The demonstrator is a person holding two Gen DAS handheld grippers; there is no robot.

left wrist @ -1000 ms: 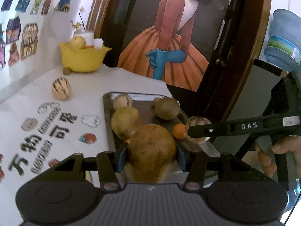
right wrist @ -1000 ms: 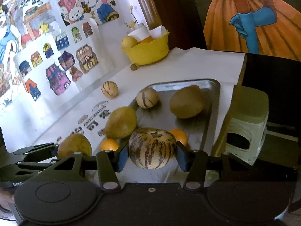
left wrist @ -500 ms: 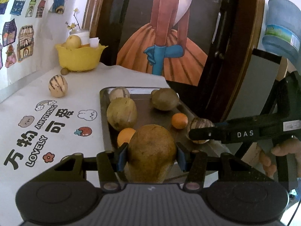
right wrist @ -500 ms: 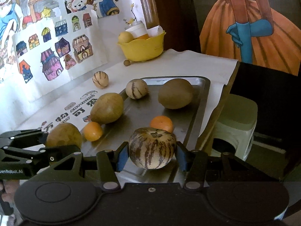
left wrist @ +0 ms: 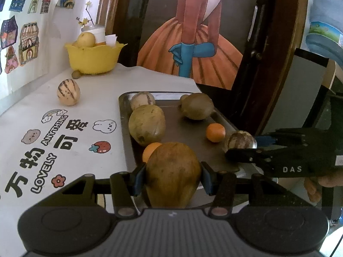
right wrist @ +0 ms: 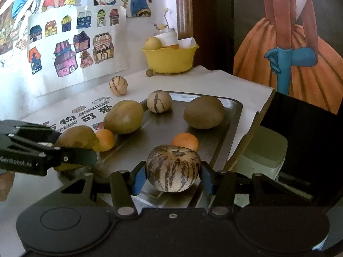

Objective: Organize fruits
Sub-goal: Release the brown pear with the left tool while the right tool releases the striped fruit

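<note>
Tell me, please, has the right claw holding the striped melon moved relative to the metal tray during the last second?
Yes. The right claw with the striped melon has drawn back toward the metal tray's near end; the orange behind it shows more now.

Three striped melons [right wrist: 173, 168] [right wrist: 159, 102] [right wrist: 118, 85], three brown-green mangoes [right wrist: 204, 112] [right wrist: 124, 116] [right wrist: 75, 137], two small oranges [right wrist: 185, 141] [right wrist: 105, 139], one metal tray [right wrist: 232, 115], one yellow bowl [right wrist: 170, 59], two hand-held grippers [left wrist: 173, 178] [right wrist: 173, 178].
</note>
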